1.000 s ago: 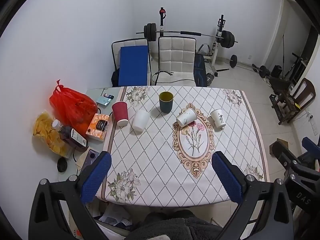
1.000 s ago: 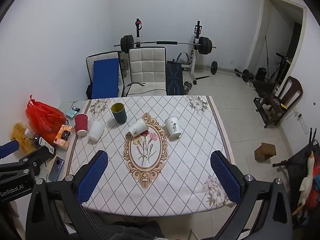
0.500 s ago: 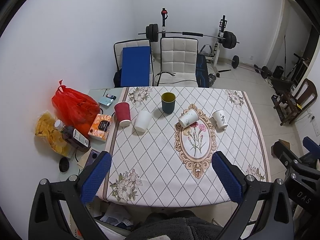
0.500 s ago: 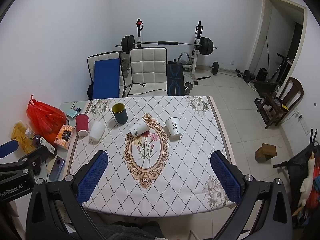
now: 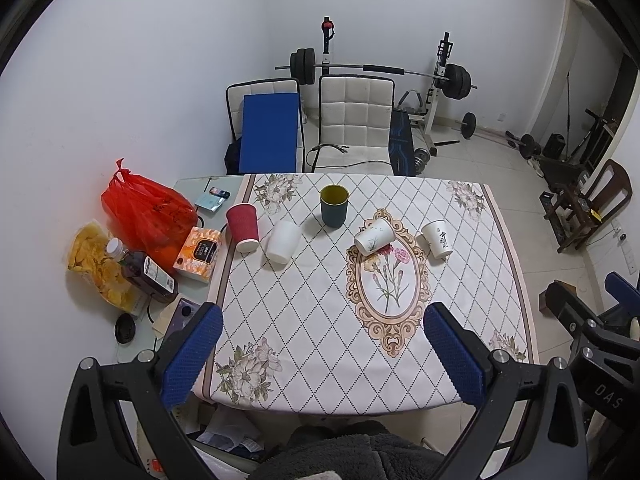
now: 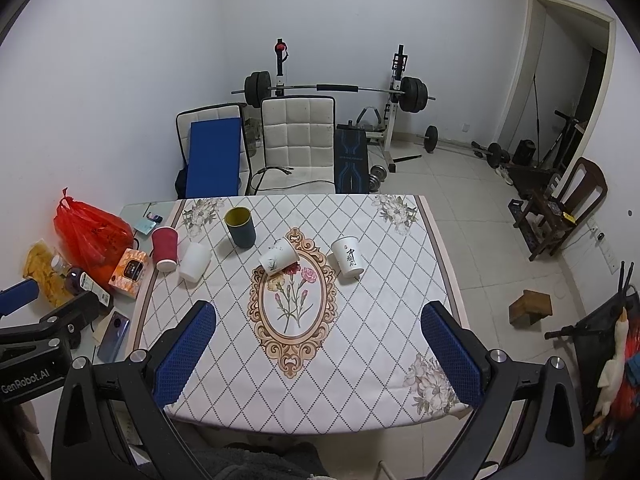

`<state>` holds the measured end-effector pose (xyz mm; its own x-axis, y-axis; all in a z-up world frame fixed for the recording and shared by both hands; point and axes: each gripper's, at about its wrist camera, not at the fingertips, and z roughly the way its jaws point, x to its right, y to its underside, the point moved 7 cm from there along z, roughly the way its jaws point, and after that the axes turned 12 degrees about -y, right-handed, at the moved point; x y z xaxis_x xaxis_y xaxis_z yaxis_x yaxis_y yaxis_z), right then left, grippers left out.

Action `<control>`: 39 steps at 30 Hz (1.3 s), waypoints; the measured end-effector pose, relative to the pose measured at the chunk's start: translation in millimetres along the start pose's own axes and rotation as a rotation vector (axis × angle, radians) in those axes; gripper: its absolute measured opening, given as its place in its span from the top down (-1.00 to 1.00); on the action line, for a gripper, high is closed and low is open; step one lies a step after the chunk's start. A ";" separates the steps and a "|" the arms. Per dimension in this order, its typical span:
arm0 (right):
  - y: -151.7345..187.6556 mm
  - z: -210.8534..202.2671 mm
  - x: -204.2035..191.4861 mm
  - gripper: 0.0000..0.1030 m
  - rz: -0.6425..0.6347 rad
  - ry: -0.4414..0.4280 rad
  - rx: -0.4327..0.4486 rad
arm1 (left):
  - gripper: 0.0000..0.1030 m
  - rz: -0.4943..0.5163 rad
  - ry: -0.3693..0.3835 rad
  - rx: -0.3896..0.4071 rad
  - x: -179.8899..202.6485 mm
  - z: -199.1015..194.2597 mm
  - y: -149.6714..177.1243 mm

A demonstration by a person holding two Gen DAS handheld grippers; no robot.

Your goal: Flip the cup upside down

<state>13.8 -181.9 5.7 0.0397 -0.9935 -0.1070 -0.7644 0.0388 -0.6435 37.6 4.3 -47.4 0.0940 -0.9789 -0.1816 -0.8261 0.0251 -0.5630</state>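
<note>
Several cups stand on the table's patterned cloth (image 5: 320,300). A dark blue cup (image 5: 333,205) with a yellow inside stands upright, mouth up; it also shows in the right wrist view (image 6: 239,227). A red cup (image 5: 243,227), a plain white cup (image 5: 283,240) and a white cup with black writing (image 5: 437,238) stand upside down. A white cup with a leaf print (image 5: 373,236) is tilted on its side. My left gripper (image 5: 322,354) and right gripper (image 6: 318,354) are both open and empty, high above the near table edge.
Left of the cloth lie a red bag (image 5: 144,210), an orange box (image 5: 198,249), a dark bottle (image 5: 146,272), a snack bag (image 5: 96,264) and a phone (image 6: 113,336). Two chairs (image 5: 354,124) and a barbell rack (image 5: 378,70) stand behind the table.
Both views have shifted slightly; the table sits a little lower in the frames. The cups have not moved and both grippers stay open.
</note>
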 end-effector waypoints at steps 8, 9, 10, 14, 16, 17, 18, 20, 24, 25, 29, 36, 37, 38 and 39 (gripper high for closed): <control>-1.1 -3.2 -1.3 -1.00 -0.002 -0.002 0.000 | -1.00 -0.002 -0.001 0.001 1.5 -1.0 0.1; -1.2 -3.4 -2.1 -1.00 -0.001 -0.004 0.000 | -1.00 0.000 -0.002 0.002 1.6 -1.0 -0.1; -1.7 -3.7 -2.7 -1.00 -0.002 -0.002 0.000 | -1.00 0.001 -0.001 0.001 1.2 -0.9 -0.3; -0.4 -5.1 -1.9 -1.00 -0.003 -0.004 0.002 | -1.00 -0.001 0.003 -0.003 1.0 -1.2 0.3; -0.6 -6.4 -2.1 -1.00 -0.004 -0.006 0.002 | -1.00 0.000 0.002 -0.001 2.2 -3.5 1.2; -0.5 -6.2 -2.2 -1.00 -0.003 -0.005 0.002 | -1.00 0.000 0.001 0.000 2.2 -3.8 1.1; -0.6 -6.1 -2.4 -1.00 -0.003 -0.004 0.003 | -1.00 0.000 0.002 0.001 1.8 -4.0 1.1; -0.4 -6.2 -2.5 -1.00 -0.002 -0.005 0.002 | -1.00 -0.003 0.002 0.000 1.7 -3.4 1.1; 0.9 -7.3 -2.8 -1.00 -0.004 -0.004 0.003 | -1.00 -0.002 0.002 -0.001 1.2 -3.4 1.6; 0.9 -7.6 -3.4 -1.00 -0.005 -0.003 0.004 | -1.00 -0.005 0.004 -0.003 1.0 -4.0 1.7; 2.6 -9.1 -3.1 -1.00 -0.004 -0.007 0.004 | -1.00 -0.008 0.002 0.003 4.0 -9.4 6.0; 5.3 -11.0 -3.5 -1.00 -0.002 -0.013 0.003 | -1.00 -0.011 -0.002 0.003 6.2 -12.5 7.9; 5.6 -11.4 -3.6 -1.00 -0.002 -0.014 0.003 | -1.00 -0.012 -0.003 0.004 7.0 -12.9 8.9; 6.7 -11.6 -3.2 -1.00 -0.002 -0.015 0.003 | -1.00 -0.012 -0.004 0.005 7.8 -13.7 9.0; 7.6 -13.1 -3.7 -1.00 0.000 -0.019 0.004 | -1.00 -0.012 -0.002 0.004 6.1 -12.6 8.7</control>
<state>-0.6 -179.4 11.1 0.0520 -0.9913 -0.1207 -0.7620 0.0387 -0.6464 24.0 -4.0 -43.2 0.1051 -0.9787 -0.1764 -0.8227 0.0141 -0.5683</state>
